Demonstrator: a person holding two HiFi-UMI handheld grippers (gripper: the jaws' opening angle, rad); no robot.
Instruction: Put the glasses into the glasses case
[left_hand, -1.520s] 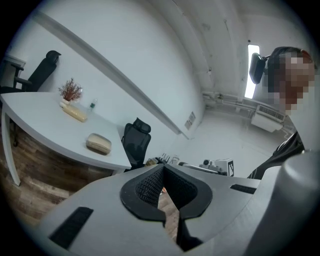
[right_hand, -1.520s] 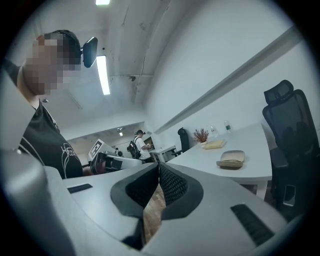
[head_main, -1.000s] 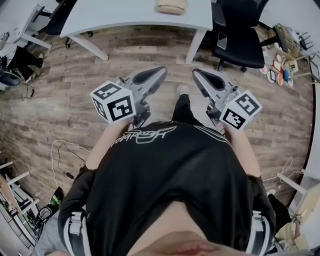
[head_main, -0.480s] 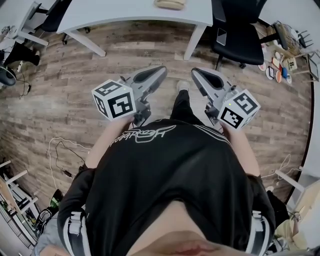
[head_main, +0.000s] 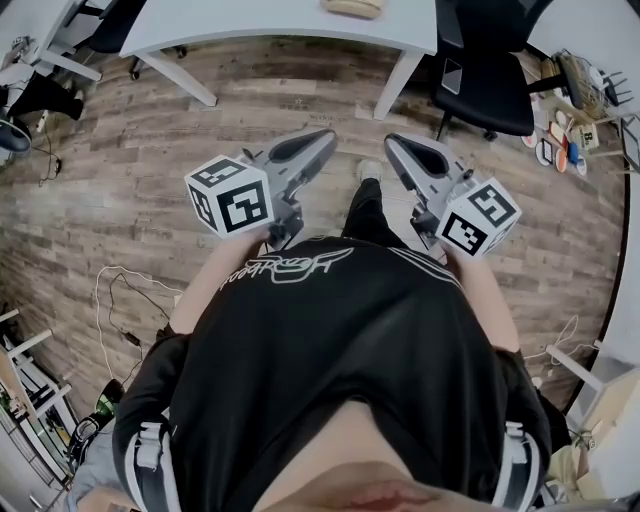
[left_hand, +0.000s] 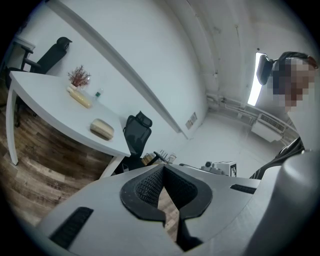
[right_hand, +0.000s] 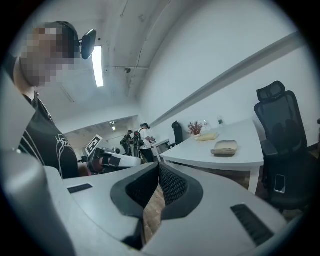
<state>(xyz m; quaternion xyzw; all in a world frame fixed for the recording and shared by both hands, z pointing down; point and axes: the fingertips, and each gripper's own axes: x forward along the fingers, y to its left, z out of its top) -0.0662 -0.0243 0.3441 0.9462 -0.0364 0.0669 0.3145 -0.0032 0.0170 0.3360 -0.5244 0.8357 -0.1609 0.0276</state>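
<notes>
tan case (head_main: 352, 7) on white desk (head_main: 250, 22) — wood floor (head_main: 140, 160)

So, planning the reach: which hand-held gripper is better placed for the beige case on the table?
Left hand-held gripper, marginally: both are shut, empty, far from the case; the right hand-held gripper is nearer the table leg and chair.

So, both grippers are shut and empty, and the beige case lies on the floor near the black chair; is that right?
Not quite: the right gripper view shows the beige case on the white table, not the floor. The rest stands: left gripper and right gripper are shut and empty, and the black chair stands near it.
</notes>
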